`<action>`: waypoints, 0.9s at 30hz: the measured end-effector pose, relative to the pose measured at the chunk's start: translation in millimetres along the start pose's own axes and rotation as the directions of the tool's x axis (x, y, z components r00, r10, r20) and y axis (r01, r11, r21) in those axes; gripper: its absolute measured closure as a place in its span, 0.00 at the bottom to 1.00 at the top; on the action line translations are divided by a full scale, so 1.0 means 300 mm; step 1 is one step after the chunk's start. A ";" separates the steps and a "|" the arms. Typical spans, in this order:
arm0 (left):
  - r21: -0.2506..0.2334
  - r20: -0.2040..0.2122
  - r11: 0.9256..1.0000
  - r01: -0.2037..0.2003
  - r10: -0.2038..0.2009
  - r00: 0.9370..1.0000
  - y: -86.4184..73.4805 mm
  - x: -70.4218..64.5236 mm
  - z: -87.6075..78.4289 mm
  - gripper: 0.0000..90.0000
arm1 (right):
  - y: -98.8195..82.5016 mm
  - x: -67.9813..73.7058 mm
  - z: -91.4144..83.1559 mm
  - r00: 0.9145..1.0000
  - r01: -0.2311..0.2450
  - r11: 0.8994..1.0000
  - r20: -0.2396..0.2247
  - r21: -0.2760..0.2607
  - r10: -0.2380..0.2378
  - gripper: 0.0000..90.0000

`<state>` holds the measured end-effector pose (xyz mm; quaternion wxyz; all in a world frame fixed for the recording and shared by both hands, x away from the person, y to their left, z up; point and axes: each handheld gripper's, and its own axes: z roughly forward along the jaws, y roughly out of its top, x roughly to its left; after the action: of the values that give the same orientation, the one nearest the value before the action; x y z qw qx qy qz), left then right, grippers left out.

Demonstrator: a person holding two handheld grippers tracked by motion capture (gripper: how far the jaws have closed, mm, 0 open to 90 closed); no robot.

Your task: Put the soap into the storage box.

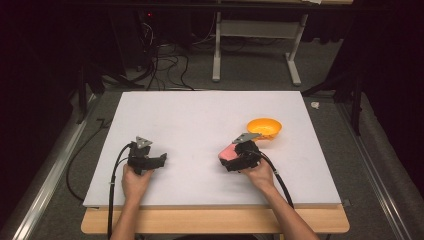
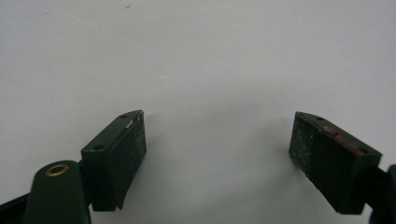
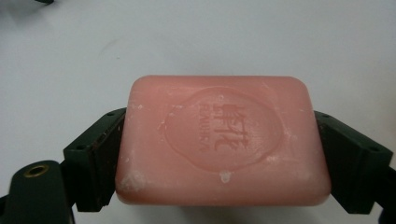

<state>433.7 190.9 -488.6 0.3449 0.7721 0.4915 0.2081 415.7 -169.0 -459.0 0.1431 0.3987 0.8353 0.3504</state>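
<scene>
Right tongs (image 3: 219,154) are pinching a pink bar of soap (image 3: 222,140) across its width, one black jaw pressed to each side, stamped face up. From above, these tongs (image 1: 235,156) sit toward the right of the white board (image 1: 200,115), with the soap (image 1: 227,151) showing at their front end and the orange bowl (image 1: 265,128) just beyond them, near but apart. Left tongs (image 2: 217,154) are spread wide with nothing between the jaws, only bare board under them; from above they (image 1: 155,161) rest low at the left, well apart from the soap. Judging by this, the pickup looks done: the soap is gripped, though I cannot tell if it has cleared the board yet. What seems left is carrying it the short way to the bowl, which looks empty, and letting go inside
</scene>
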 end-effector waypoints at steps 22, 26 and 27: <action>0.000 0.000 1.000 0.000 0.000 1.000 0.000 0.000 0.000 0.21 | -0.020 -0.031 -0.117 0.999 -0.036 0.998 -0.006 -0.052 0.036 0.15; 0.000 0.000 1.000 0.000 0.000 1.000 0.000 0.000 0.000 0.21 | -0.035 -0.043 -0.132 0.998 -0.063 0.997 -0.009 -0.054 0.062 0.15; 0.000 0.000 1.000 0.000 0.000 1.000 0.000 0.000 0.000 0.21 | -0.039 -0.047 -0.135 0.998 -0.062 0.997 -0.009 -0.056 0.061 0.15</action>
<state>433.6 190.8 -488.6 0.3448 0.7722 0.4915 0.2082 397.3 -204.0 -438.8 0.1403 0.4188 0.8130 0.3795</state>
